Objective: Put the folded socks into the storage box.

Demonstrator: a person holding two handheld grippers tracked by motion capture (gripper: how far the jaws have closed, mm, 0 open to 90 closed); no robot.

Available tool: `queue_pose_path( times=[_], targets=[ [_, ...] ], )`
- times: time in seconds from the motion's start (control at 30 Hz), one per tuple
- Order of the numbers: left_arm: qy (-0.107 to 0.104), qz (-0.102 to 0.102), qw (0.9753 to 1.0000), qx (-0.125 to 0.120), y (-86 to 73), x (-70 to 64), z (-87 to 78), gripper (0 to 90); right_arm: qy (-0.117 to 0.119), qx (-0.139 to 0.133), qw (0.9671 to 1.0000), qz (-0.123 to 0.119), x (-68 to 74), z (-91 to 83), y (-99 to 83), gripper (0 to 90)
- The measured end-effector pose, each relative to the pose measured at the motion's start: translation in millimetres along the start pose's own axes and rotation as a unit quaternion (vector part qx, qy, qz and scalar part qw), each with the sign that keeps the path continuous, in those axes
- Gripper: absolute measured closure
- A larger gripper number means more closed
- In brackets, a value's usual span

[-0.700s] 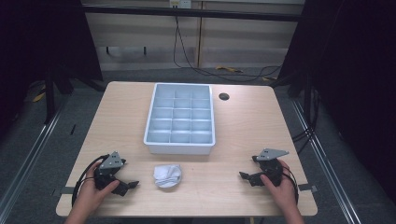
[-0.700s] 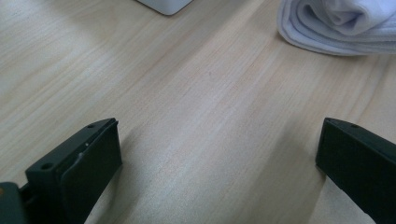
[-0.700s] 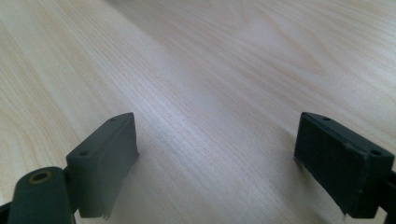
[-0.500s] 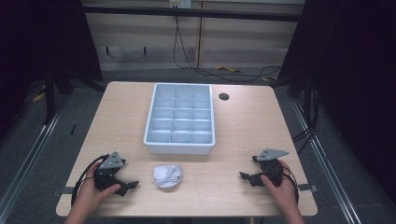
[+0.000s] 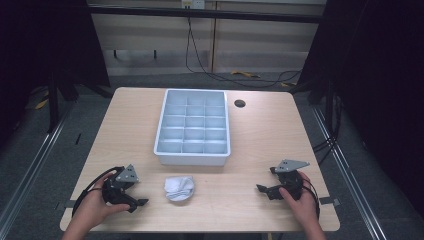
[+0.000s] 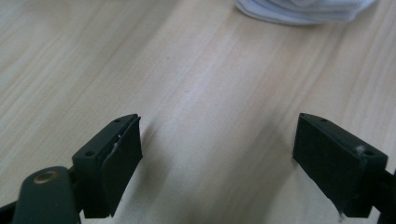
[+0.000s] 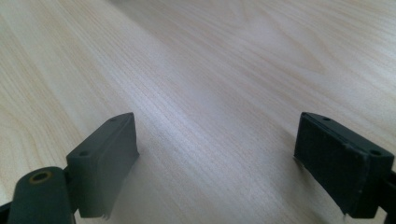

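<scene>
From my high view the table (image 5: 260, 135) is evenly lit from above while the surroundings fall into near-black. My gripper views are bright and soft: jaws blurred, wood grain smeared, faint shadows under each jaw, mild sheen.

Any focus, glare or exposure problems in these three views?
High view: table evenly lit, surroundings very dark, mild softness overall. Left gripper view: wood sharp mid-frame, pale sheen across the centre, white cloth at the top edge soft, left gripper slightly blurred up close. Right gripper view: grain crisp in the middle, far tabletop defocused and washed out by glare, right gripper soft, faint shadows under the jaws.
</scene>
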State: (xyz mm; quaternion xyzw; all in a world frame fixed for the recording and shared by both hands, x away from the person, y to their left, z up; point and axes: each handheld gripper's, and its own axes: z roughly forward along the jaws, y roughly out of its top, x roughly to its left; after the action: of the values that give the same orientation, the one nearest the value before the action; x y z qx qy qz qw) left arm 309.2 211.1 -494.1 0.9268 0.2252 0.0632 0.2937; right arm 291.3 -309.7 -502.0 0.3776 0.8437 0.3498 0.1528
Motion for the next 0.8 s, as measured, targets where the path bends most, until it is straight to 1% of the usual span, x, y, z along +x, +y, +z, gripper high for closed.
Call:
queue_pose_path(
  times=[0.07, 0.1, 0.13, 0.17, 0.2, 0.23, 0.27, 0.3, 0.37, 0.4, 0.43, 0.47, 0.57, 0.63, 0.7, 0.77, 0.8],
  targets=[
    [-0.005, 0.018, 0.9995, 0.027, 5.9, -2.9, -0.7, 15.4, 0.001, 0.000, 1.0000, 0.000, -0.1, 0.0, 0.0, 12.4],
    [-0.005, 0.018, 0.9995, 0.027, 5.9, -2.9, -0.7, 15.5, 0.001, 0.000, 1.0000, 0.000, -0.1, 0.0, 0.0, 12.4],
    [-0.008, 0.020, 0.9992, 0.034, 8.6, -5.1, -0.6, 15.5, 0.000, 0.000, 1.0000, 0.000, 0.0, 0.0, 0.0, 12.4],
    [-0.007, 0.028, 0.9985, 0.047, 11.6, -6.6, -1.1, 15.9, 0.001, 0.000, 1.0000, 0.000, -0.1, 0.0, 0.0, 12.4],
    [-0.008, 0.035, 0.9972, 0.065, 16.2, -8.9, -2.2, 15.9, 0.000, 0.000, 1.0000, 0.000, -0.1, 0.0, 0.0, 12.4],
    [-0.008, 0.035, 0.9972, 0.065, 16.2, -8.9, -2.2, 16.1, 0.000, 0.000, 1.0000, 0.000, -0.1, 0.0, 0.0, 12.4],
    [-0.010, 0.047, 0.9956, 0.080, 23.2, -10.8, -5.3, 16.3, 0.001, 0.000, 1.0000, 0.000, 0.0, 0.0, 0.0, 12.4],
    [-0.010, 0.047, 0.9956, 0.080, 23.2, -10.8, -5.3, 16.3, 0.001, 0.000, 1.0000, 0.000, 0.0, 0.0, 0.0, 12.4],
    [-0.014, 0.058, 0.9941, 0.090, 31.8, -13.8, -9.0, 16.3, 0.001, 0.000, 1.0000, 0.000, -0.1, 0.0, 0.0, 12.4],
    [-0.019, 0.068, 0.9930, 0.094, 40.2, -17.2, -12.3, 16.7, 0.002, -0.001, 1.0000, -0.001, -0.1, 0.1, -0.1, 12.4],
    [-0.019, 0.068, 0.9930, 0.094, 40.2, -17.2, -12.3, 16.8, 0.002, -0.001, 1.0000, -0.001, -0.1, 0.1, -0.1, 12.4],
    [-0.024, 0.078, 0.9915, 0.101, 49.5, -20.5, -14.7, 16.8, 0.002, -0.001, 1.0000, -0.001, -0.1, 0.1, -0.2, 12.4],
    [-0.030, 0.100, 0.9884, 0.109, 65.5, -27.0, -16.3, 16.9, 0.002, -0.001, 1.0000, 0.000, 0.0, 0.0, -0.2, 12.4],
    [-0.036, 0.110, 0.9864, 0.117, 73.6, -28.6, -16.7, 17.4, 0.002, -0.001, 1.0000, 0.000, 0.0, 0.0, -0.2, 12.4],
    [-0.035, 0.122, 0.9845, 0.122, 81.4, -29.7, -16.2, 17.5, 0.002, -0.001, 1.0000, -0.001, -0.1, 0.0, -0.2, 12.4],
    [-0.037, 0.128, 0.9827, 0.128, 87.8, -31.4, -14.9, 18.5, 0.002, -0.001, 1.0000, -0.001, -0.1, 0.0, -0.2, 12.4],
    [-0.038, 0.129, 0.9824, 0.130, 90.2, -33.1, -13.7, 19.0, 0.002, -0.001, 1.0000, 0.000, 0.0, 0.0, -0.2, 12.4]
  ],
)
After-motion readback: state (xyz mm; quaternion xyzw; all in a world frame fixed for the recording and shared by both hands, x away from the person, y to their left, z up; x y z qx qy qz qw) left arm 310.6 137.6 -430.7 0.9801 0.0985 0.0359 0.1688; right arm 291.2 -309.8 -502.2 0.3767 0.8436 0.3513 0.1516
